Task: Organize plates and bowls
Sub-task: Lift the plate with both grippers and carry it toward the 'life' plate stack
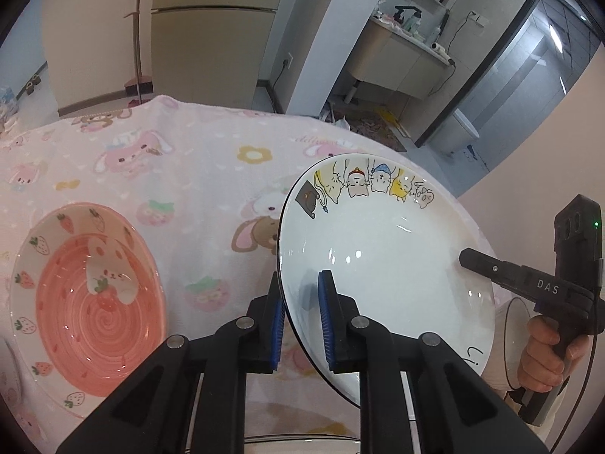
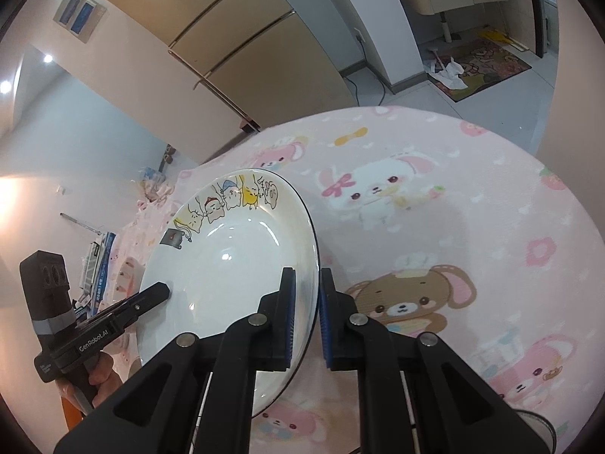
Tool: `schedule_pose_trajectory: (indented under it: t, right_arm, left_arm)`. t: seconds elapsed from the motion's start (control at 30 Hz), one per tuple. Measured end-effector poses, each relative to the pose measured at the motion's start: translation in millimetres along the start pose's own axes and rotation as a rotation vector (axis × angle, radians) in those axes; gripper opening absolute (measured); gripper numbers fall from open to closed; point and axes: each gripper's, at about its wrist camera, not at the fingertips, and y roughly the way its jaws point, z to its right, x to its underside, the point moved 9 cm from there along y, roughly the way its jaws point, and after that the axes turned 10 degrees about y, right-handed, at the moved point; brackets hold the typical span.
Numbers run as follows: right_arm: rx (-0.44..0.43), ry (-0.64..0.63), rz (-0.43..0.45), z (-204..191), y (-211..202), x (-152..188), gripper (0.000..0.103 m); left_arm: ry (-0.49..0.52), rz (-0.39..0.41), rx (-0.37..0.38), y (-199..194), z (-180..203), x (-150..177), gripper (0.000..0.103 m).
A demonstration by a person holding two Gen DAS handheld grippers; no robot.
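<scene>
A white plate with cartoon cats along its rim (image 1: 385, 261) is held up between both grippers above the table. My left gripper (image 1: 300, 317) is shut on the plate's left rim. My right gripper (image 2: 306, 310) is shut on the same plate (image 2: 227, 265) at its right rim. Each gripper shows in the other's view, at the plate's opposite edge: the right gripper (image 1: 469, 257) and the left gripper (image 2: 160, 289). A pink bowl with a rabbit and strawberries (image 1: 87, 299) sits on the table to the left of the plate.
A pink cartoon blanket (image 2: 435, 227) covers the table. A glass rim (image 1: 302, 439) shows at the bottom of the left wrist view. A beige fridge (image 2: 242, 49) stands beyond the table, with a bathroom doorway (image 1: 510, 68) to the right.
</scene>
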Motion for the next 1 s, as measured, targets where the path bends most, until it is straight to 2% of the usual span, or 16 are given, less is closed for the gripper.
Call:
schedule_pose_trajectory:
  t: [0.33, 0.4, 0.5, 0.6, 0.73, 0.9, 1.0]
  right_arm:
    - [-0.022, -0.01, 0.069, -17, -31, -2, 0.012]
    - [-0.023, 0.002, 0.083, -22, -39, -4, 0.012]
    - [-0.006, -0.031, 0.115, -37, -53, -2, 0.012]
    - [-0.026, -0.063, 0.135, -57, -70, 2, 0.012]
    - [-0.045, -0.096, 0.16, -80, -92, 15, 0.012]
    - [-0.045, -0.138, 0.168, -105, -111, 43, 0.012]
    - [-0.049, -0.178, 0.157, -123, -118, 63, 0.012]
  left_arm:
    - [0.025, 0.059, -0.007, -41, 19, -6, 0.018]
    - [0.01, 0.079, 0.003, -56, 20, -8, 0.018]
    - [0.037, 0.107, -0.035, -82, 22, -12, 0.018]
    - [0.023, 0.135, -0.037, -108, 22, -12, 0.018]
    - [0.026, 0.161, -0.051, -143, 21, -7, 0.018]
    - [0.028, 0.17, -0.05, -187, 19, 15, 0.018]
    - [0.023, 0.199, -0.097, -219, 11, 29, 0.018]
